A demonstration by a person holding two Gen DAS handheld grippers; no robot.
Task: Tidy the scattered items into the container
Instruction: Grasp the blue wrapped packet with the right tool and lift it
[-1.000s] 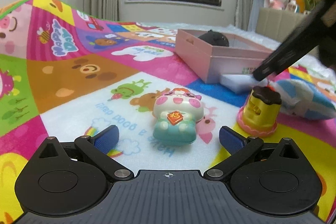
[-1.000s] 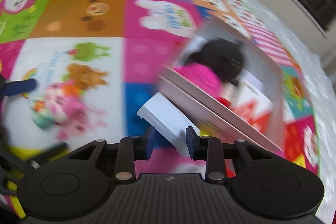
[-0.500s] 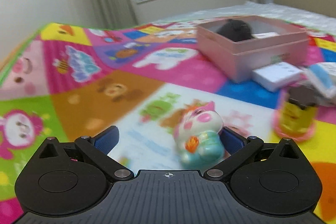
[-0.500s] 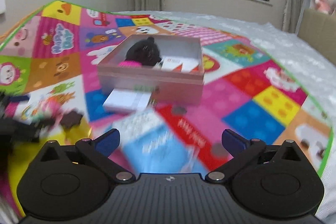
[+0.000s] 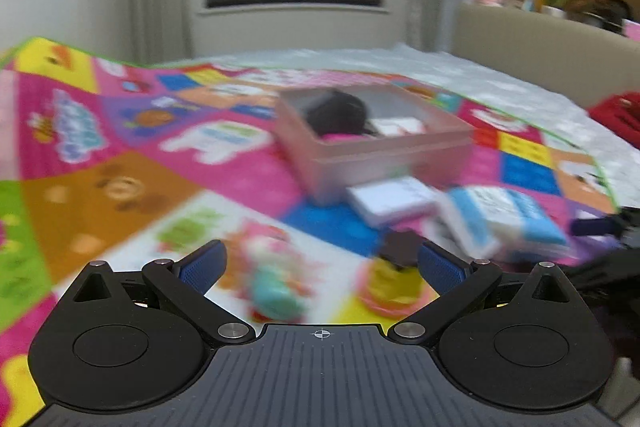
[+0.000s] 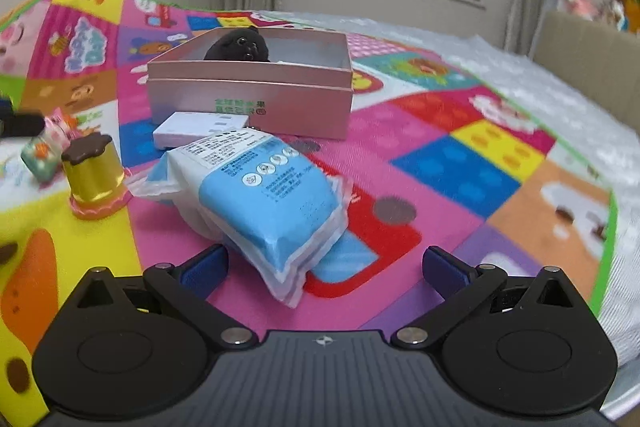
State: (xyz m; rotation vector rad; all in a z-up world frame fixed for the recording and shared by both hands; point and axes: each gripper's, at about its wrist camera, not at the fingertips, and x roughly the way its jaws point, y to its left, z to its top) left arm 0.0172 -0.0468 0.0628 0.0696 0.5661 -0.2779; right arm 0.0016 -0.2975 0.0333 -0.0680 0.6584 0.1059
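Right tool: I am holding it spread wide, both blue pads clear of everything, nothing gripped.
Blue and white packet: it is lying on the play mat straight ahead of my right tool, its near corner reaching in between the two pads without touching either.
Left tool: I am holding it wide too, empty; this view is blurring badly.
Pig figurine: it is sitting on the mat between my left tool's pads, closer to the left one; I cannot tell its pose through the blur.
Pudding toy: yellow with a brown top and pink base, it is standing upright on the mat just left of the packet; in the left view it is showing by my right-hand pad.
White box: it is lying flat on the mat, against the front wall of the container and partly behind the packet.
Pink container: it is sitting open on the mat, beyond the scattered things.
Black plush: it is resting inside the container, near its left end, with something pink and something white beside it in the left view.
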